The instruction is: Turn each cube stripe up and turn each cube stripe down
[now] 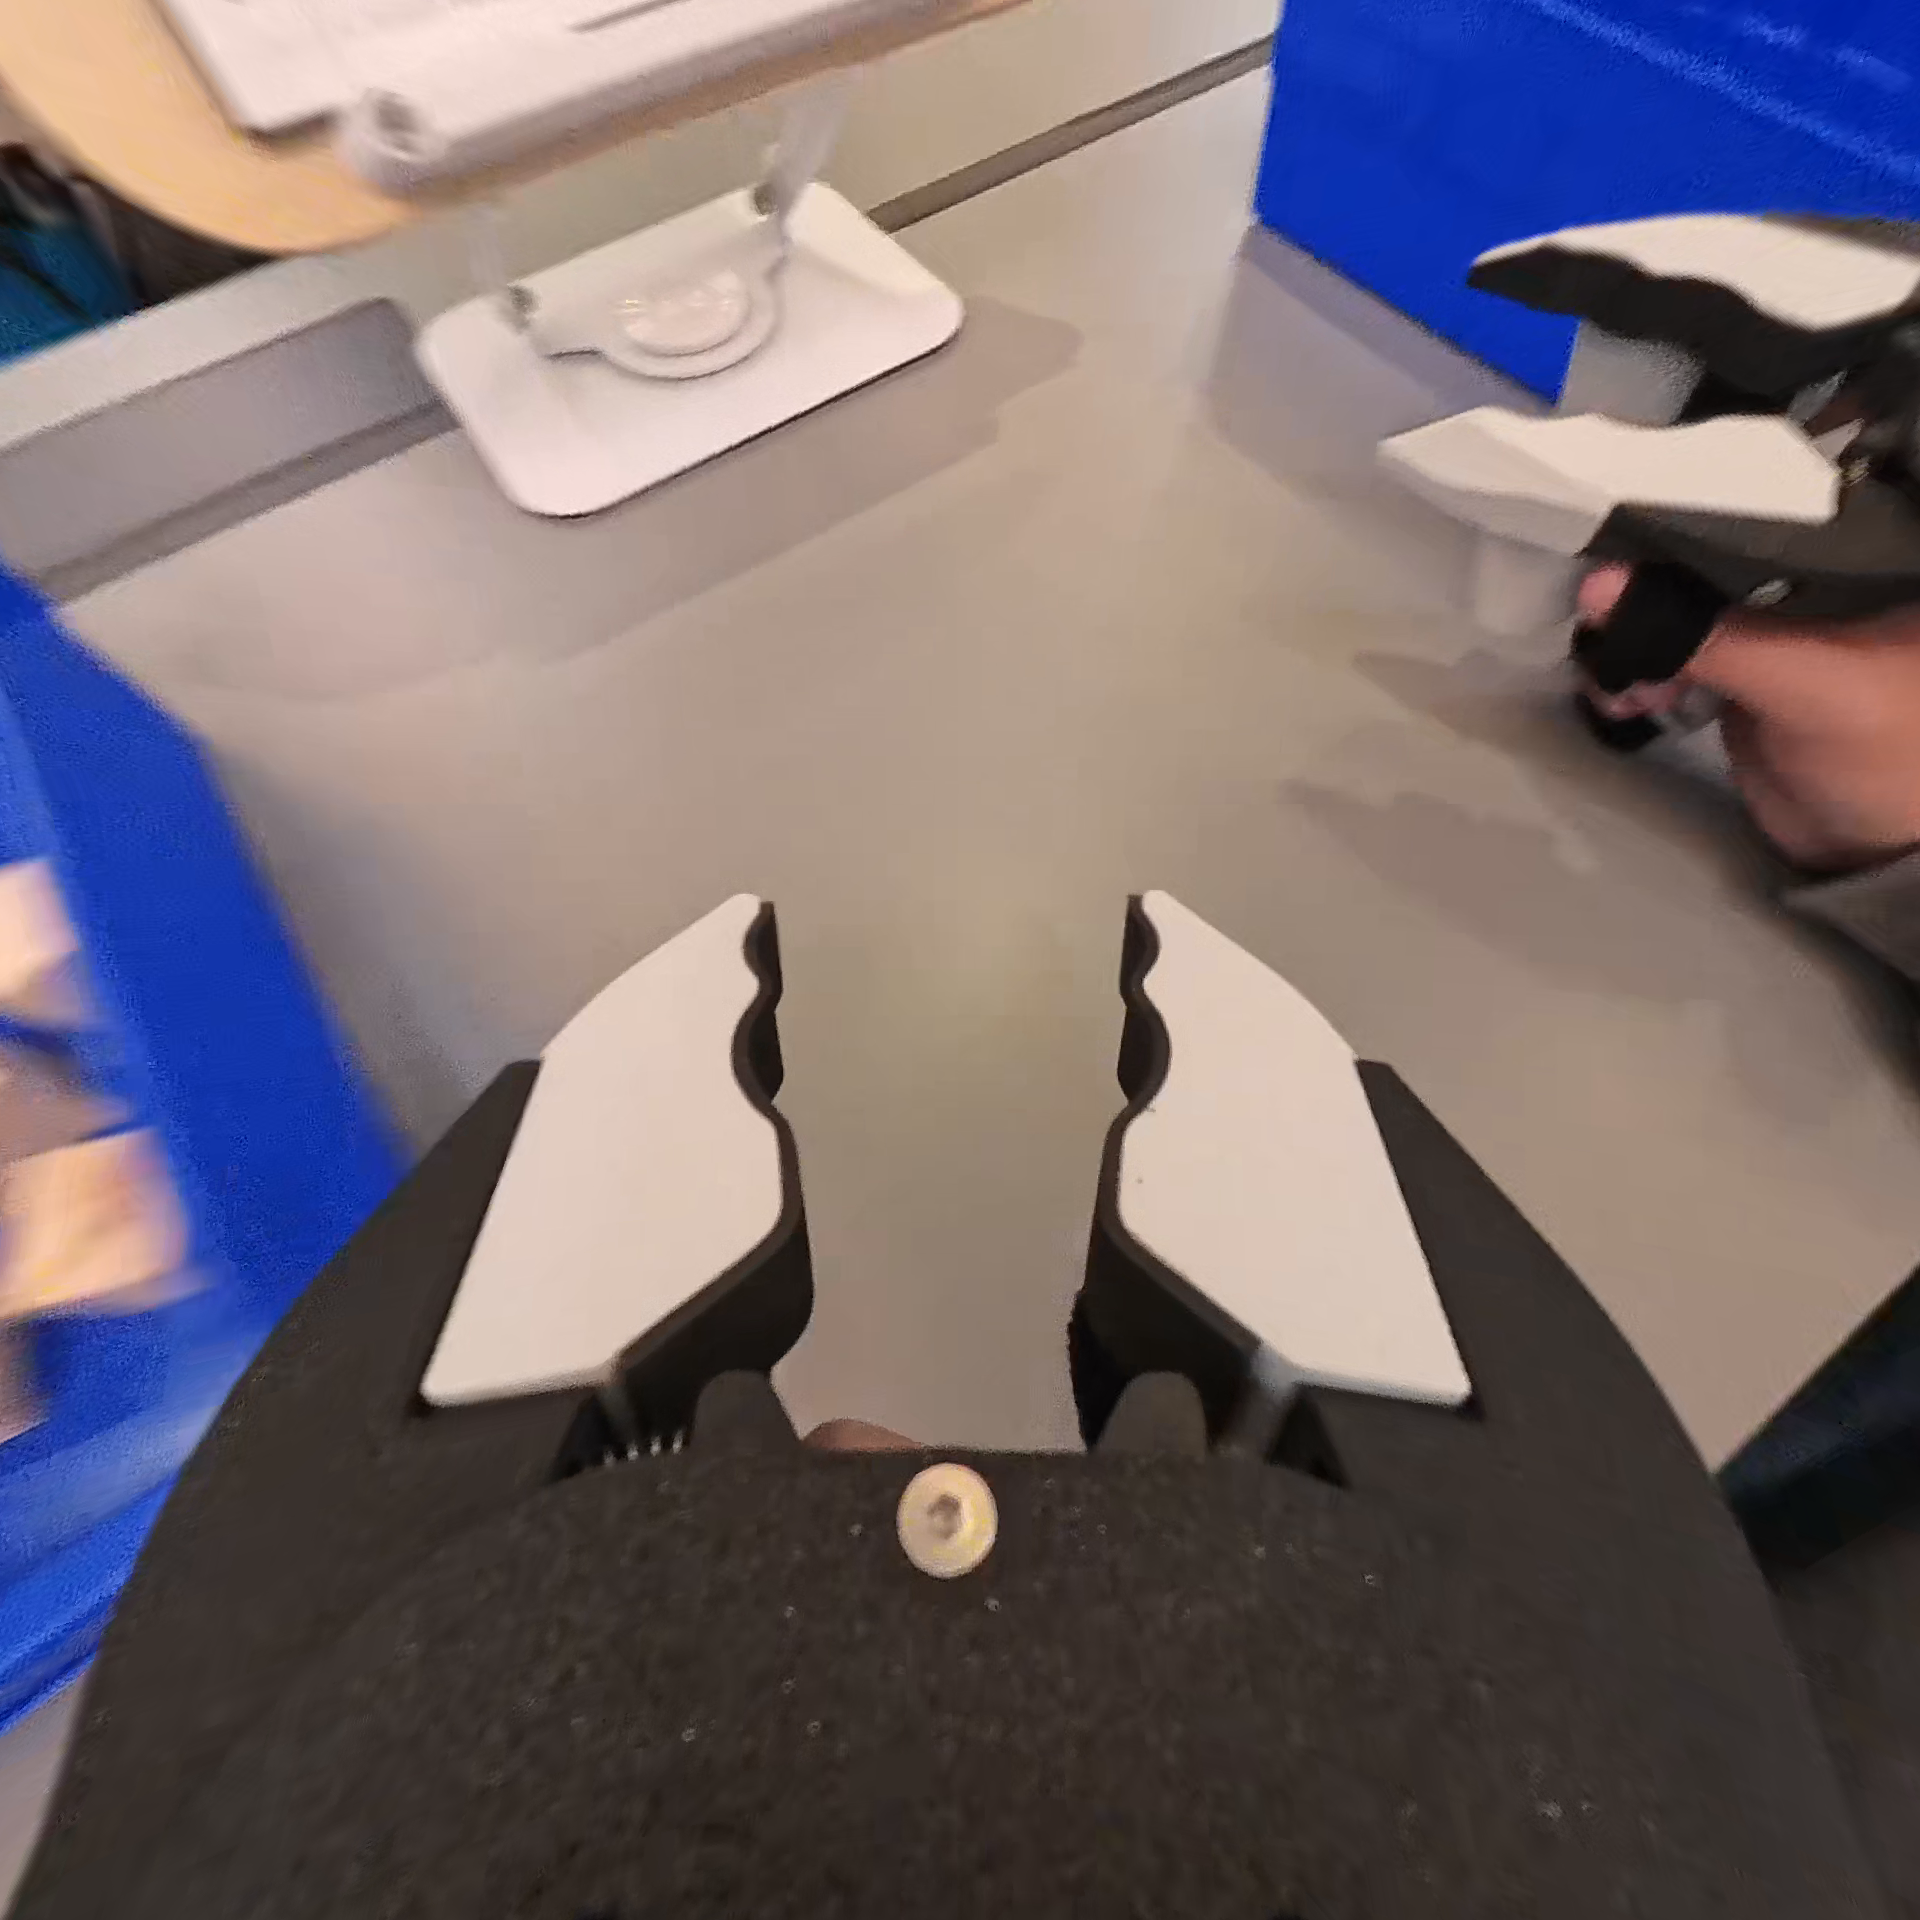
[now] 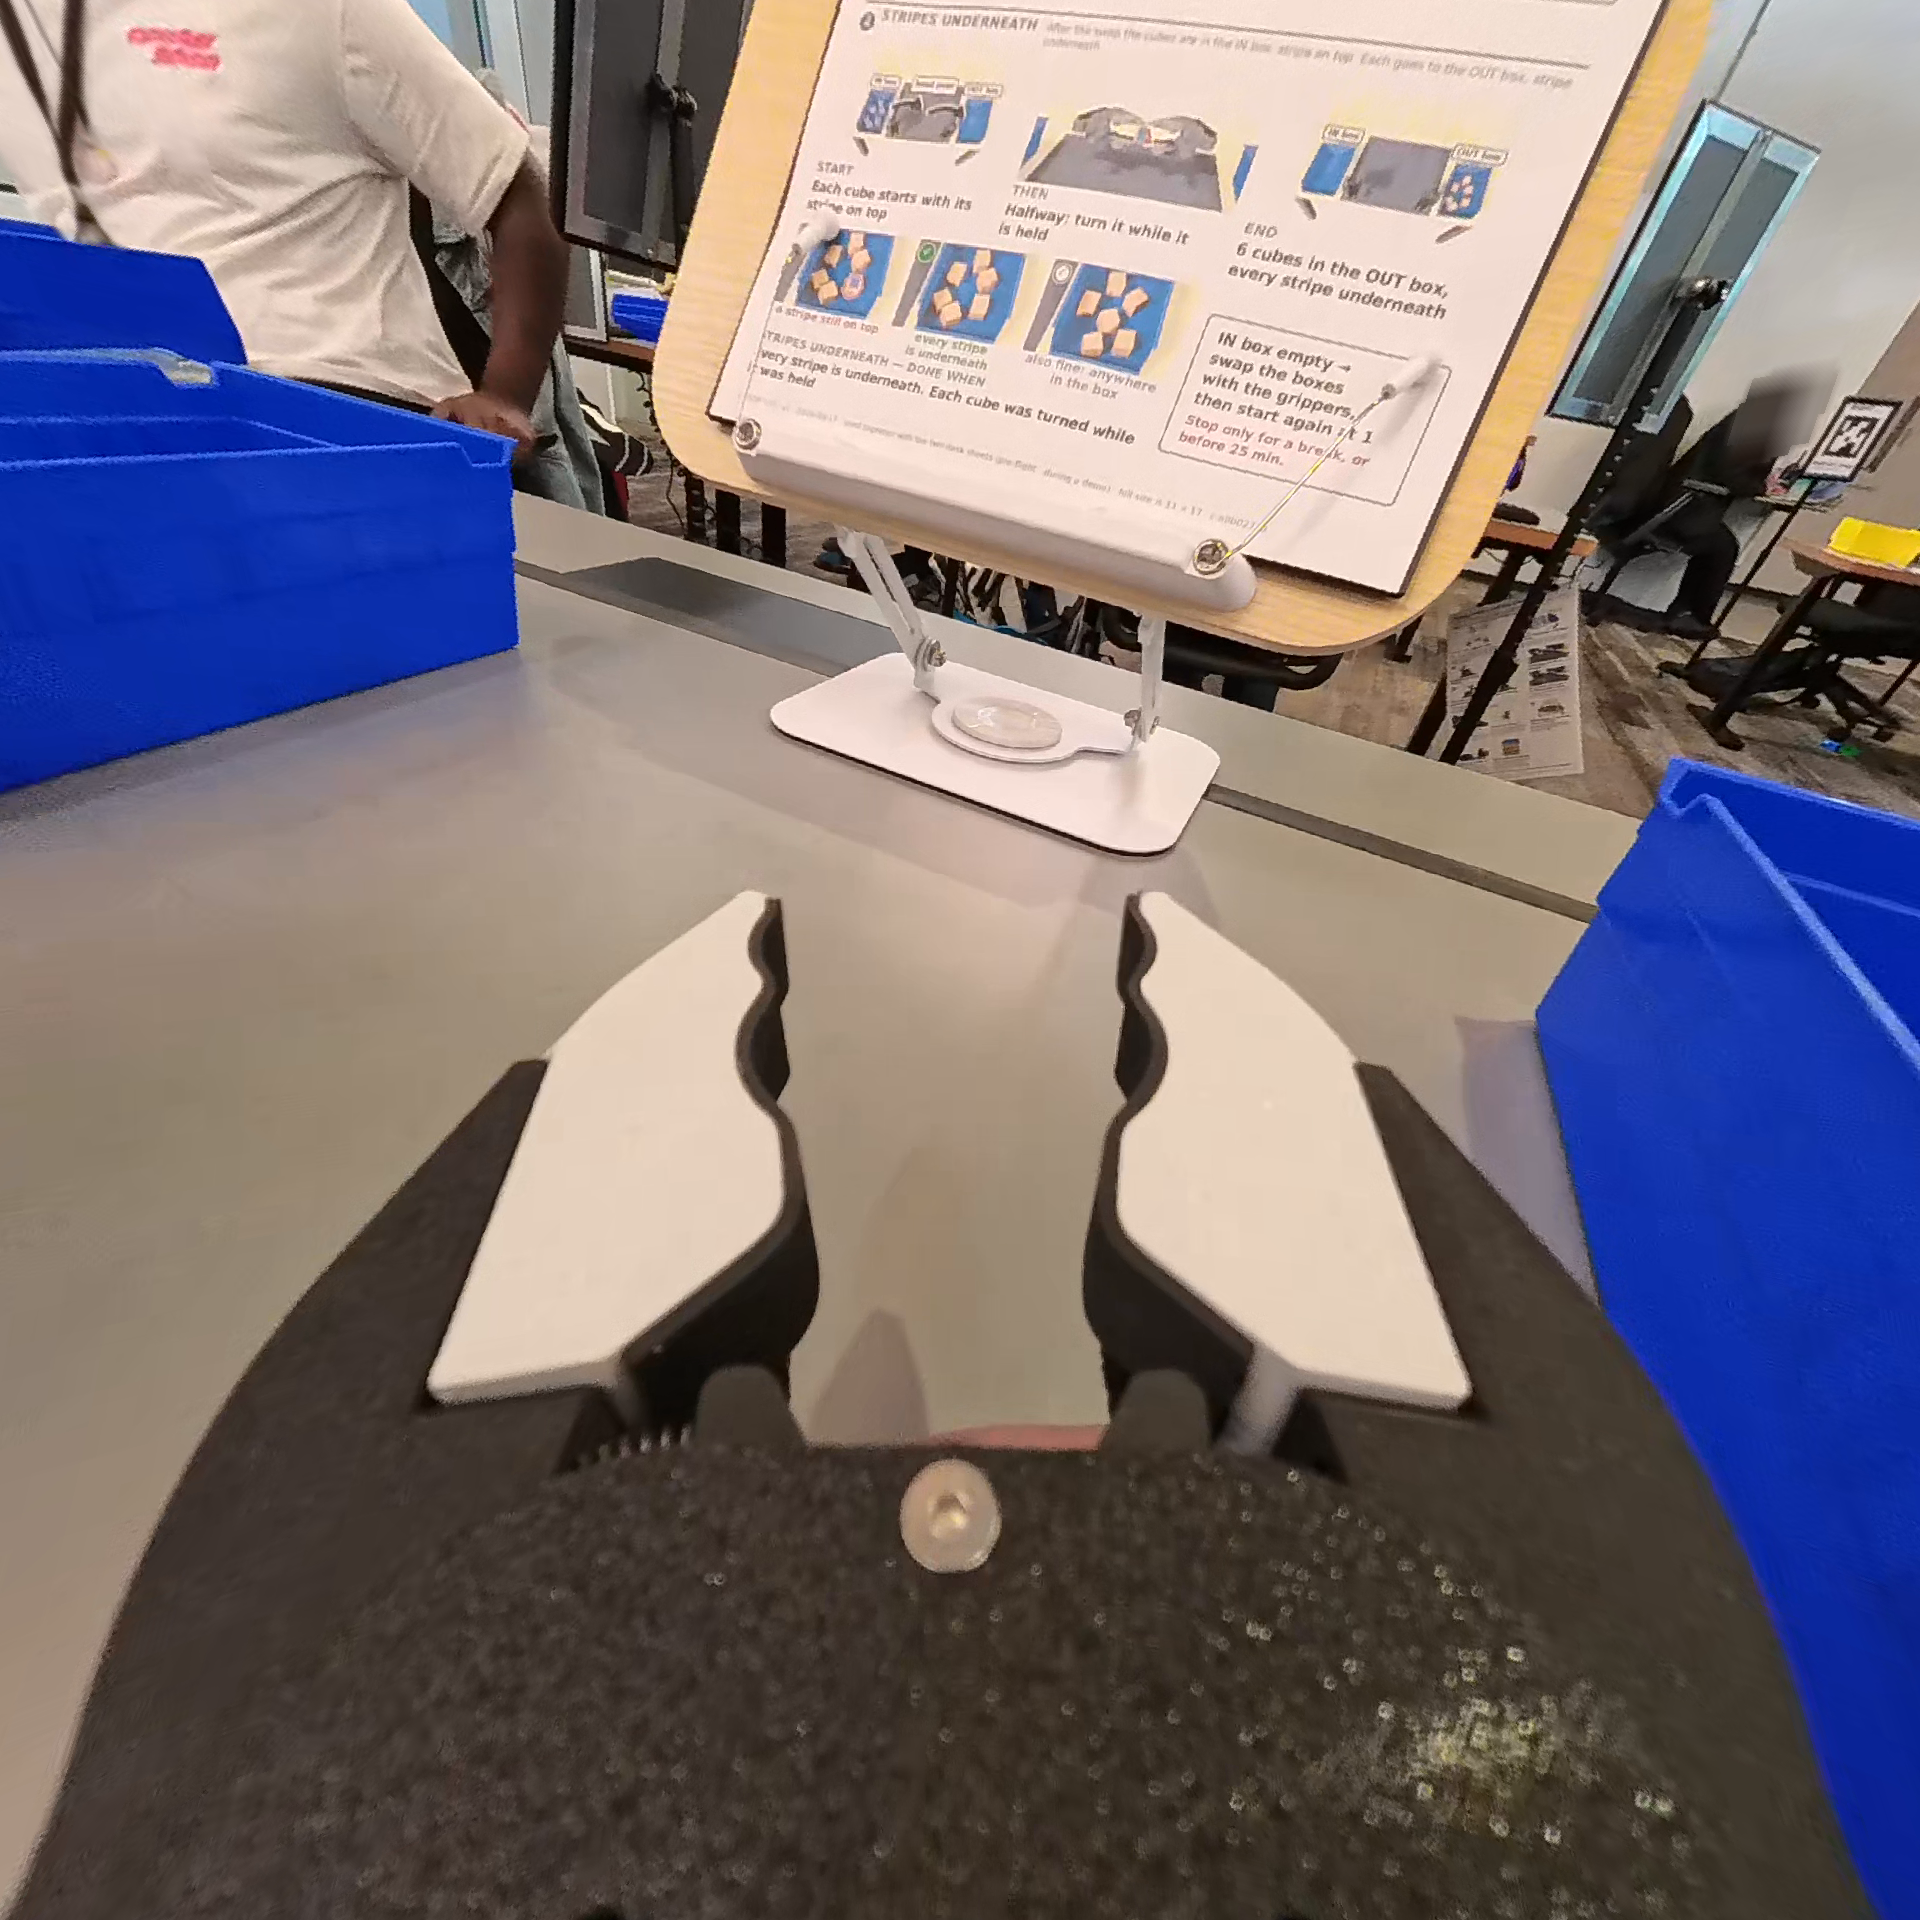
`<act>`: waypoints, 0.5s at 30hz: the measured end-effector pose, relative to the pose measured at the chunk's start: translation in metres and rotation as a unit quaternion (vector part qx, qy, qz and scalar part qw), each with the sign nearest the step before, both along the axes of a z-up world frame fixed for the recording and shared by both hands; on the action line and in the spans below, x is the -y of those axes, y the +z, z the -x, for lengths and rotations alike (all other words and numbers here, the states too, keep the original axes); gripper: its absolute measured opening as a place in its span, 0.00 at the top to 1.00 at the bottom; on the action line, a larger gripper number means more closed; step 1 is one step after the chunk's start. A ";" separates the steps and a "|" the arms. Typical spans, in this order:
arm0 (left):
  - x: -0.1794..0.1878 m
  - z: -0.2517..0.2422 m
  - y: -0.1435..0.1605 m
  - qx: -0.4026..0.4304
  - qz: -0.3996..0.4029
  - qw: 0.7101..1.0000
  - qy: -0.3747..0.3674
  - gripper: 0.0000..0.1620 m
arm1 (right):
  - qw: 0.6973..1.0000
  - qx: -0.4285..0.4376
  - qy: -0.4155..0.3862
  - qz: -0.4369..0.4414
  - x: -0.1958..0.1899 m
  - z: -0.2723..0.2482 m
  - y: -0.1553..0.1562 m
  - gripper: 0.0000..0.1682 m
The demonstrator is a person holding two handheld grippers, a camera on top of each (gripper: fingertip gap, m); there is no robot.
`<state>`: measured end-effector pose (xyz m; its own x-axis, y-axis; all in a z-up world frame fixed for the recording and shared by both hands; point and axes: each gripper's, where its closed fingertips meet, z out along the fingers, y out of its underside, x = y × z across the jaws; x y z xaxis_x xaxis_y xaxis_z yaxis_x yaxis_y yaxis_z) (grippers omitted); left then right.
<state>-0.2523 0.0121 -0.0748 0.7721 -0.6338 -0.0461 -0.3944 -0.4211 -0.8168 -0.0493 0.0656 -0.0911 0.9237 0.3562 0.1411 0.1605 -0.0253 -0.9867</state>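
My left gripper (image 1: 951, 914) is open and empty above the bare grey table (image 1: 935, 675). A blue bin (image 1: 156, 1039) is blurred at the left edge, with pale wooden cubes (image 1: 73, 1195) showing inside it. My right gripper (image 2: 951, 914) is open and empty over the table (image 2: 416, 935); it also shows in the left wrist view (image 1: 1455, 364) at the far right, open, held by a hand (image 1: 1808, 748). A blue bin (image 2: 1745, 1143) stands right of the right gripper, another blue bin (image 2: 239, 561) at far left. No cube shows in the right wrist view.
A white stand (image 2: 997, 748) at the table's back holds a wooden board with an instruction sheet (image 2: 1143, 260); its base also shows in the left wrist view (image 1: 686, 353). A second blue bin (image 1: 1558, 156) stands at the back right. A person (image 2: 260, 187) stands behind the table.
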 end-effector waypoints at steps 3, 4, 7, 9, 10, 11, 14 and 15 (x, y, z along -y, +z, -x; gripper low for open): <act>-0.015 0.080 0.037 -0.072 -0.007 0.997 0.035 0.64 | 1.000 0.000 0.004 -0.001 0.002 0.001 0.000 0.64; -0.022 0.106 0.042 -0.102 0.004 0.994 0.043 0.63 | 1.000 -0.001 0.004 -0.001 0.002 0.001 0.000 0.64; -0.053 0.170 0.030 -0.173 0.072 0.979 0.080 0.61 | 1.000 0.000 0.005 0.000 0.002 0.002 0.000 0.64; -0.070 0.187 0.010 -0.184 0.121 0.971 0.090 0.61 | 1.000 0.000 0.006 0.002 0.002 0.002 0.000 0.64; -0.078 0.192 -0.001 -0.191 0.144 0.966 0.097 0.61 | 1.000 0.001 0.007 0.004 0.001 0.002 -0.001 0.64; -0.083 0.193 -0.012 -0.194 0.165 0.962 0.097 0.61 | 1.000 0.001 0.007 0.005 0.001 0.002 -0.001 0.64; -0.097 0.191 -0.040 -0.203 0.196 0.954 0.097 0.63 | 1.000 0.000 0.008 0.008 0.001 0.003 -0.002 0.65; -0.100 0.192 -0.049 -0.216 0.204 0.950 0.097 0.63 | 1.000 0.000 0.008 0.008 0.001 0.003 -0.002 0.65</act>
